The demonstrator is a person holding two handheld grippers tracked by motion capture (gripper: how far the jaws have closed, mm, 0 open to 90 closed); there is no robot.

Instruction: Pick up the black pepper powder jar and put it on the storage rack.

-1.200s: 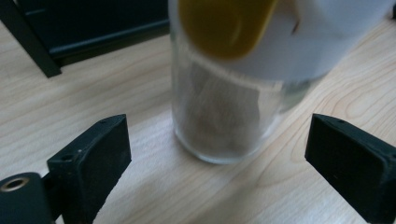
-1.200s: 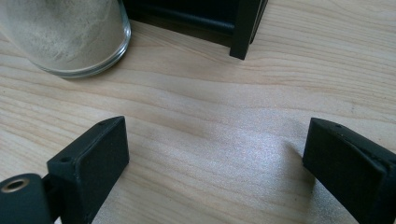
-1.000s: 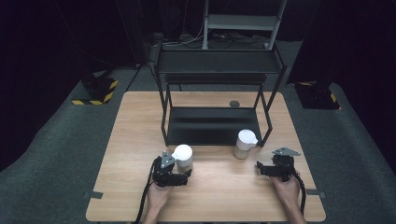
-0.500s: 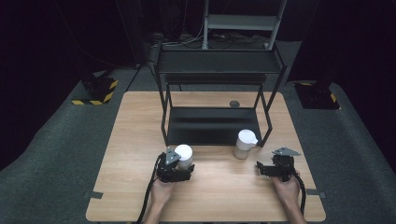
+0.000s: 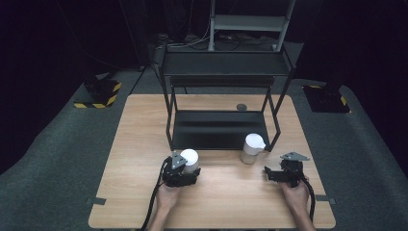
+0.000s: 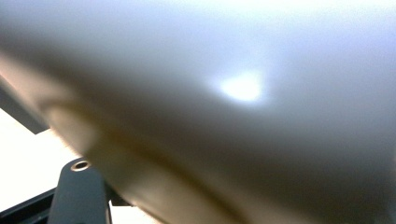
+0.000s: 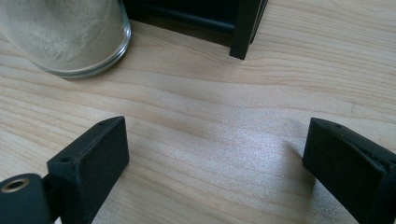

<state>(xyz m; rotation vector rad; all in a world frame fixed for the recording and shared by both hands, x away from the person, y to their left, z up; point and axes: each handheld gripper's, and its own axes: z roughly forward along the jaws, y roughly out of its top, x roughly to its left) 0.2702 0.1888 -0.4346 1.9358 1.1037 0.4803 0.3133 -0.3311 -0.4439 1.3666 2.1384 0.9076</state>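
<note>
Grasp step: left claw, jaws just closing, pinches the white jar before the rack; right claw spread; next, lift.

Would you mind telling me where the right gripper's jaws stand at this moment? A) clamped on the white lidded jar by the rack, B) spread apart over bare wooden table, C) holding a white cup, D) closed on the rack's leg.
B: in the right gripper view the right gripper has its jaws spread wide with only table between them; the jar stands apart.
</note>
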